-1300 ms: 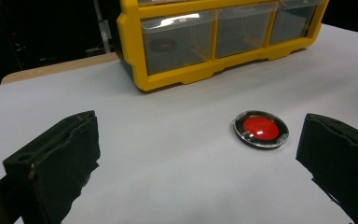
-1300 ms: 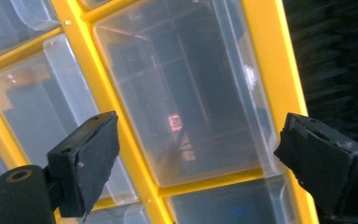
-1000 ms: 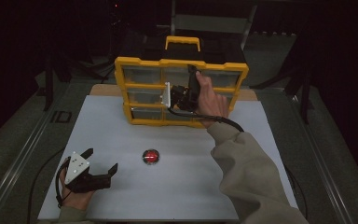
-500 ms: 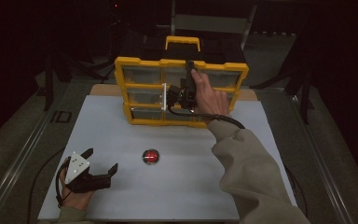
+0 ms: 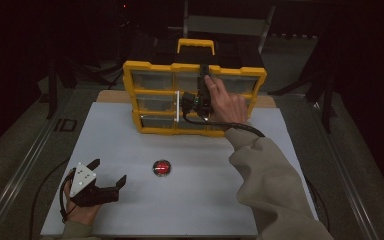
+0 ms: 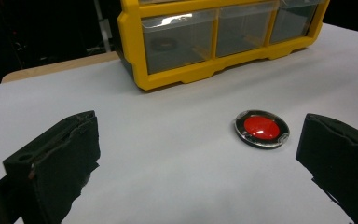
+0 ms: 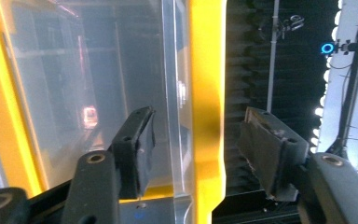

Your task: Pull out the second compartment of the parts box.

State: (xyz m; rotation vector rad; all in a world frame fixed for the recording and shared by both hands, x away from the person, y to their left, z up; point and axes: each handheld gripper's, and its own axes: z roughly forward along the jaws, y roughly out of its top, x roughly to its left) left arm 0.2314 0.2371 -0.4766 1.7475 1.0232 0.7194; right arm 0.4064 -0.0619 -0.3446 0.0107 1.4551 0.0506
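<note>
Straddling organizer's point(image 7: 205, 93) top edge, contact unclear

Yellow organiser case point(image 5: 152, 67) with clear compartment lids and a yellow carry handle point(image 5: 195, 45) on top. It stands upright on its long edge at the far side of the white table point(image 5: 130, 150), its lidded face turned toward the person. Three rows of clear-fronted compartments show, divided by yellow bars. In the left gripper view, a dark ring-shaped part point(image 6: 164, 44) lies inside the bottom-left compartment. In the right gripper view, the yellow top rim point(image 7: 207, 93) and the edge of a clear lid point(image 7: 172, 93) run between two black jaws, untouched by either.
</note>
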